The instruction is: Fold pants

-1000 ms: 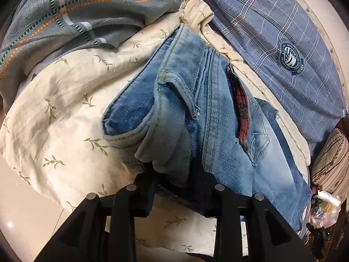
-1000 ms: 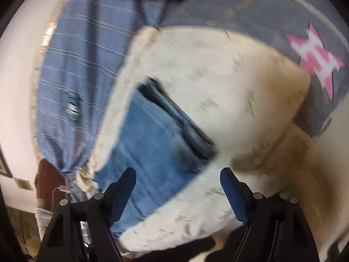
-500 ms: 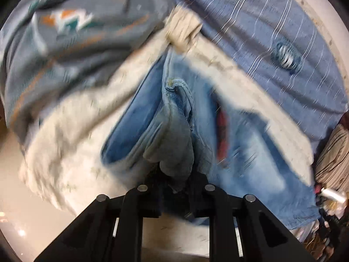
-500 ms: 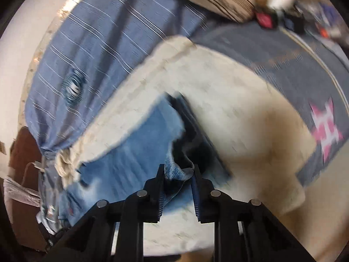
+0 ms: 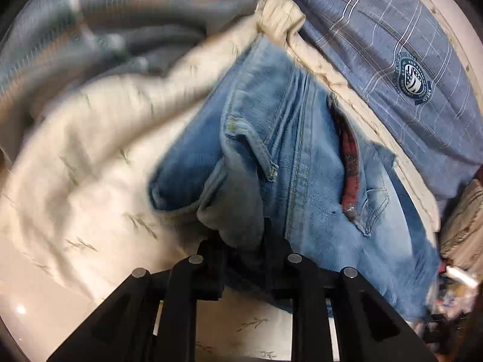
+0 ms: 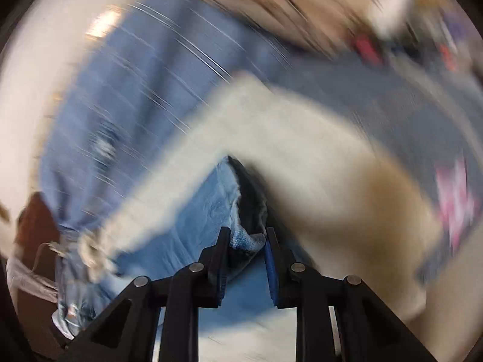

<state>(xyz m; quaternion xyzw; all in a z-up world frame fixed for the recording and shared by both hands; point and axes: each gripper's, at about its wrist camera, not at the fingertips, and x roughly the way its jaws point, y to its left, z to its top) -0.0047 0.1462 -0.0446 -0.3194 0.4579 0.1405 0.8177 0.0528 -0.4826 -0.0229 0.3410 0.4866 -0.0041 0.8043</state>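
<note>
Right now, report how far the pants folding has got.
Done: both grips are made. The left gripper is shut on the jeans at a bunched edge, and the right gripper is shut on another edge. In hand: lifting the denim. Left: the fold itself and laying it flat.

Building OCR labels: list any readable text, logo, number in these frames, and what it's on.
Round badge on the blue plaid shirt: ring lettering too small to read.
Teal and orange print on the grey garment: blurred, unreadable.
Pink mark in the right wrist view: blurred shape, no letters.
Nothing else.
</note>
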